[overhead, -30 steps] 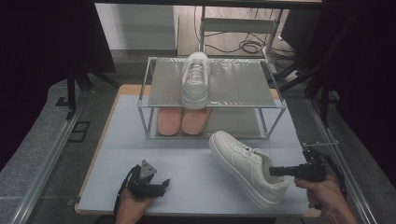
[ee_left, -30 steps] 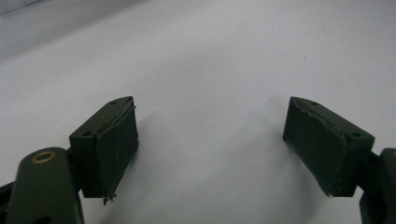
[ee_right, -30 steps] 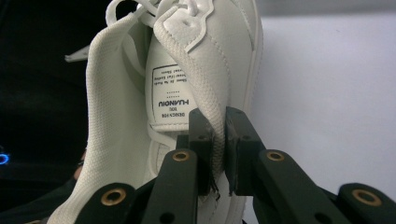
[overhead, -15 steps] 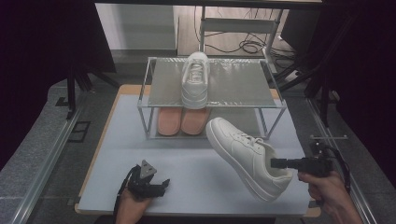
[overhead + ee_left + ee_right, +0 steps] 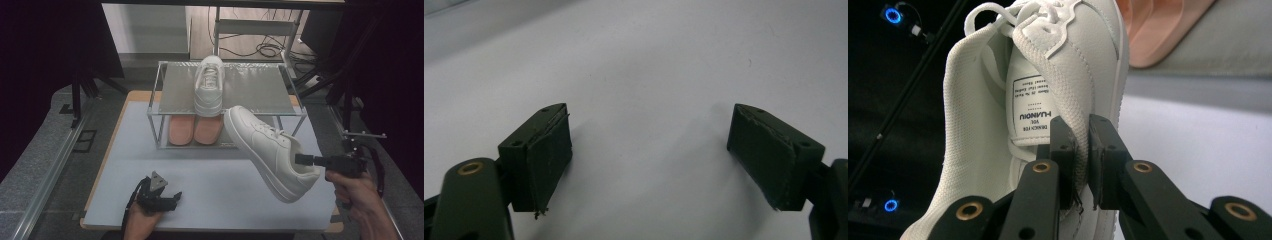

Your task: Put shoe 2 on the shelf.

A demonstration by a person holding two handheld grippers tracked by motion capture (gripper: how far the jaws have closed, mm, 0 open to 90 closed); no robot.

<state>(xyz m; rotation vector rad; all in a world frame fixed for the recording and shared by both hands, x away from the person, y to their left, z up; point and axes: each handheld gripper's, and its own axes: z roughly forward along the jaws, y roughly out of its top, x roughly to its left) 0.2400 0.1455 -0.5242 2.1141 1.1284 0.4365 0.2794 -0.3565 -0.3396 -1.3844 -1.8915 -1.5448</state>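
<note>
Pale grey table underneath all of it. Left gripper low at the near left edge, jaws spread wide over bare surface, nothing between them, pads clear of everything. Further back, centre: metal rack with one white sneaker on the top shelf, toe toward the near side, and a pair of pinkish soles on the level below. Right of that: second white sneaker held clear of the table, tilted, toe near the rack's front right corner. Far right: right gripper clamped tight on the heel collar of that sneaker, one pad inside, one outside.
</note>
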